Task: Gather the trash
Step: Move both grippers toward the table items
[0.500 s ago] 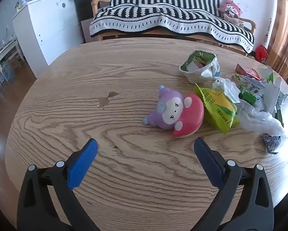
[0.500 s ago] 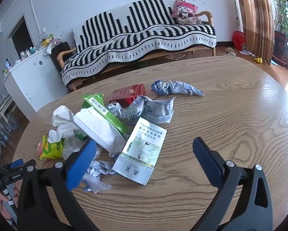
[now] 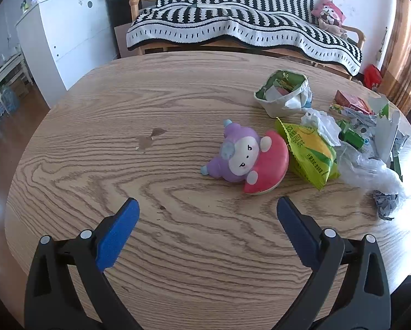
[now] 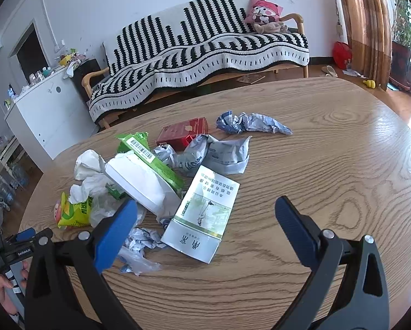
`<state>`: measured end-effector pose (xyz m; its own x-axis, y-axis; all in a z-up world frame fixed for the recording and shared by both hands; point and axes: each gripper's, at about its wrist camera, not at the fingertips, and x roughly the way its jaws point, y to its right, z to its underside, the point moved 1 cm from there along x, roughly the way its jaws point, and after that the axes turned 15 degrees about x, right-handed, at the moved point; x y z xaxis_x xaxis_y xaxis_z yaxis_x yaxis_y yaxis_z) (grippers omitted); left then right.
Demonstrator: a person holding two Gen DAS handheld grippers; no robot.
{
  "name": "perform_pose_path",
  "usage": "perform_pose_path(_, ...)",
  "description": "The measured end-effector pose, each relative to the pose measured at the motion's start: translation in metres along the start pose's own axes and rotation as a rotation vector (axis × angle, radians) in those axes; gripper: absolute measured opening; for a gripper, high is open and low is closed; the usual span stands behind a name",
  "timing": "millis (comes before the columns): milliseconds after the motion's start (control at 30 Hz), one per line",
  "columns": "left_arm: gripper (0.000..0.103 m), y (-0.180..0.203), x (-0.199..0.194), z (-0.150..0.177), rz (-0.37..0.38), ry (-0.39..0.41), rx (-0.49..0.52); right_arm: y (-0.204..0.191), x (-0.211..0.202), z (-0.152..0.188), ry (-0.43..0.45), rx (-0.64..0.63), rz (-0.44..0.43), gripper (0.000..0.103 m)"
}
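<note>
A pile of trash lies on the oval wooden table [image 3: 95, 137]. In the right wrist view I see a flattened white-green carton [image 4: 202, 214], a white box [image 4: 139, 184], a green box [image 4: 150, 156], a red packet [image 4: 183, 133], crumpled grey paper [image 4: 252, 122] and a yellow-green snack bag [image 4: 73, 213]. My right gripper [image 4: 205, 211] is open, just above the carton. In the left wrist view the snack bag [image 3: 307, 151] lies beside a purple and red plush toy [image 3: 246, 159]. My left gripper [image 3: 207, 209] is open and empty, short of the toy.
A small green-white bag [image 3: 285, 93] holding scraps stands behind the toy. Clear plastic [image 3: 370, 170] lies at the table's right edge. A striped sofa [image 4: 205, 52] and a white cabinet [image 3: 68, 35] stand beyond the table. A brown stain [image 3: 150, 139] marks the tabletop.
</note>
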<state>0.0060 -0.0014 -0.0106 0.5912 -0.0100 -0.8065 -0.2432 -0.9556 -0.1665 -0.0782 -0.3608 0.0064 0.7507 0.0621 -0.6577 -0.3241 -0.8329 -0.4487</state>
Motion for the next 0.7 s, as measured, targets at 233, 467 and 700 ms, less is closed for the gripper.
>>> perform_pose_path(233,0.097,-0.0018,-0.001,-0.0008,-0.004,0.007,0.007,-0.0042,0.0006,-0.0021,-0.005,0.011,0.004,0.097)
perform_pose_path(467,0.097,-0.0012,-0.0013,-0.001,-0.006,0.024,0.005,-0.0081,0.0023,0.0009,-0.01,0.006,0.001,0.097)
perform_pose_path(700,0.097,0.0003,0.0005,-0.0012,-0.003,0.005,0.012,-0.0079,0.002,0.0009,-0.043,0.02,0.008,0.097)
